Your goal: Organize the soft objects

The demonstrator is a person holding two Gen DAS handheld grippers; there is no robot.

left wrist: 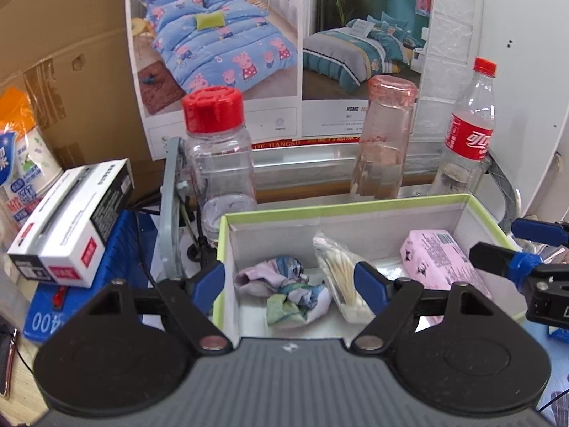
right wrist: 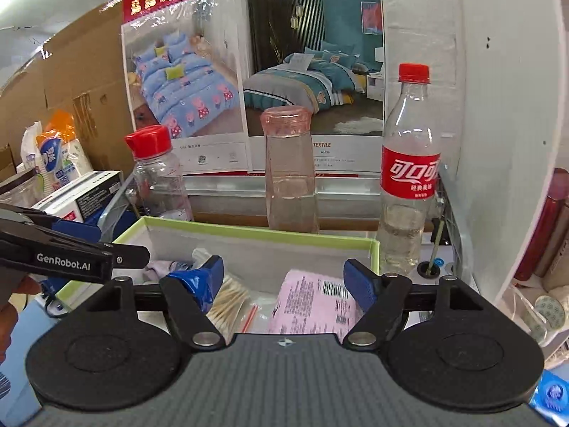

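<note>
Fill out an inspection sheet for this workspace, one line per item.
Surface: crowded desk, little of the top shows.
Job's things: green-rimmed box holds a crumpled cloth, a bag of cotton swabs and a pink tissue pack, lying side by side.
Clutter: red-capped jar, pink glass bottle and Coca-Cola bottle upright behind the box; a black-and-white carton to its left.
Grippers: left gripper open, empty, in front of the cloth; right gripper open, empty, in front of the pink pack.
Cables: black cable left of the box.
Surroundings: bedding poster, cardboard box, white panel.
</note>
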